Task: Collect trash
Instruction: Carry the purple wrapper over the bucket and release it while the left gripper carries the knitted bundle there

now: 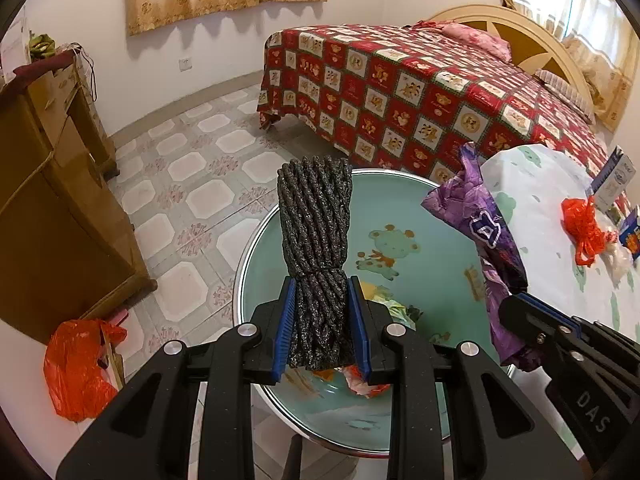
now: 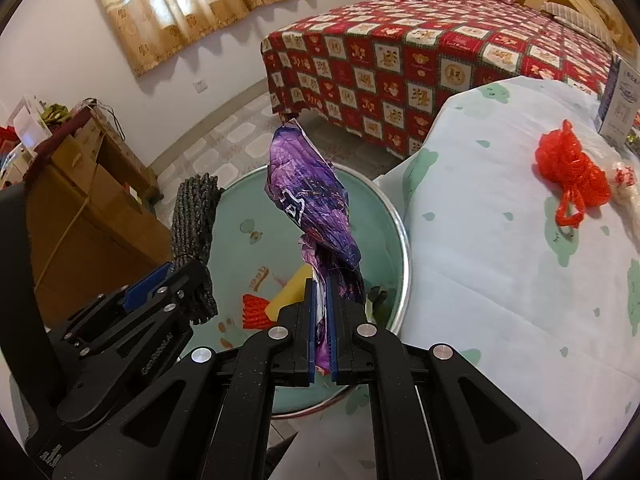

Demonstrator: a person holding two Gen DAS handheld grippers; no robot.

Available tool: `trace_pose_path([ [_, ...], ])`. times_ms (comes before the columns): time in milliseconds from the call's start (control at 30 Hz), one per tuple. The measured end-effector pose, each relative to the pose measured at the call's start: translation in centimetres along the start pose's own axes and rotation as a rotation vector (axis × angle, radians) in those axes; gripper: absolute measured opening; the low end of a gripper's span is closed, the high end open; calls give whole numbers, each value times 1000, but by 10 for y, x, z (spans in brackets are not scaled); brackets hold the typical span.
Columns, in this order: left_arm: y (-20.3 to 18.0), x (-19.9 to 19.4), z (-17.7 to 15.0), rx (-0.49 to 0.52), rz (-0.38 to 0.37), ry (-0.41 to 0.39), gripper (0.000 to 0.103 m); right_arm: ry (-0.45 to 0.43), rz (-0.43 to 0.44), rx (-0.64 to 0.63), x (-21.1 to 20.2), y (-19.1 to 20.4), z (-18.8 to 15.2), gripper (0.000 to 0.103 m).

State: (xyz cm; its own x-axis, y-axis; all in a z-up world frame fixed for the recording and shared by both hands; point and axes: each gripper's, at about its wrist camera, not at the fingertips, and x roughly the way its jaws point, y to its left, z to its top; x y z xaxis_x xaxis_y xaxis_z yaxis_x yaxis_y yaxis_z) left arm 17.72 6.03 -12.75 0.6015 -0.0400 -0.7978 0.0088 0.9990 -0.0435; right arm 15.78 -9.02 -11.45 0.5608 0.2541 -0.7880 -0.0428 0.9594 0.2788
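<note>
My left gripper (image 1: 322, 280) is shut on a dark grey rope bundle (image 1: 316, 220) and holds it above a round teal basin (image 1: 420, 208). My right gripper (image 2: 320, 280) is shut on a crumpled purple wrapper (image 2: 308, 196) above the same basin (image 2: 240, 208). The wrapper also shows in the left wrist view (image 1: 476, 216), and the rope bundle in the right wrist view (image 2: 194, 216). Scraps lie in the basin: a yellow piece (image 2: 290, 290) and a red piece (image 2: 256, 310). A red mesh bag (image 2: 570, 168) lies on the table.
The table (image 2: 500, 240) with a pale green-spotted cloth is to the right, with a white and blue box (image 2: 618, 104) at its far edge. A bed (image 1: 420, 92) stands behind. A wooden cabinet (image 1: 48, 200) and an orange plastic bag (image 1: 76, 368) are at the left.
</note>
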Motion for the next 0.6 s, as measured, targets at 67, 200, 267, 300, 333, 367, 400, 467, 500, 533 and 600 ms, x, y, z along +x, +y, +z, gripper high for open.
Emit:
trace_pose_path([
  [67, 1, 1, 0, -3, 2, 4, 26, 9, -3, -2, 4, 1, 0, 6],
  [200, 2, 4, 0, -4, 7, 13, 26, 29, -2, -14, 14, 3, 1, 6],
  [267, 1, 5, 1, -3, 10, 14, 26, 32, 3, -21, 18, 4, 1, 9],
  [300, 1, 4, 0, -2, 10, 14, 26, 34, 4, -30, 20, 5, 0, 11],
  [333, 1, 5, 1, -2, 10, 14, 26, 29, -1, -35, 21, 5, 0, 11],
  [367, 1, 5, 1, -1, 11, 14, 26, 25, -2, -35, 21, 4, -1, 12],
  [400, 1, 5, 0, -2, 11, 14, 26, 22, 2, -32, 21, 3, -1, 12],
  [467, 1, 5, 0, -2, 11, 16, 26, 20, 2, -18, 19, 0, -3, 12],
  [500, 1, 5, 0, -3, 11, 16, 26, 17, 3, -12, 18, 0, -4, 12],
  [533, 1, 5, 0, -3, 11, 16, 26, 12, 1, -9, 15, 0, -4, 12],
  [600, 1, 5, 0, -1, 11, 14, 26, 0, -7, -4, 11, -1, -5, 12],
])
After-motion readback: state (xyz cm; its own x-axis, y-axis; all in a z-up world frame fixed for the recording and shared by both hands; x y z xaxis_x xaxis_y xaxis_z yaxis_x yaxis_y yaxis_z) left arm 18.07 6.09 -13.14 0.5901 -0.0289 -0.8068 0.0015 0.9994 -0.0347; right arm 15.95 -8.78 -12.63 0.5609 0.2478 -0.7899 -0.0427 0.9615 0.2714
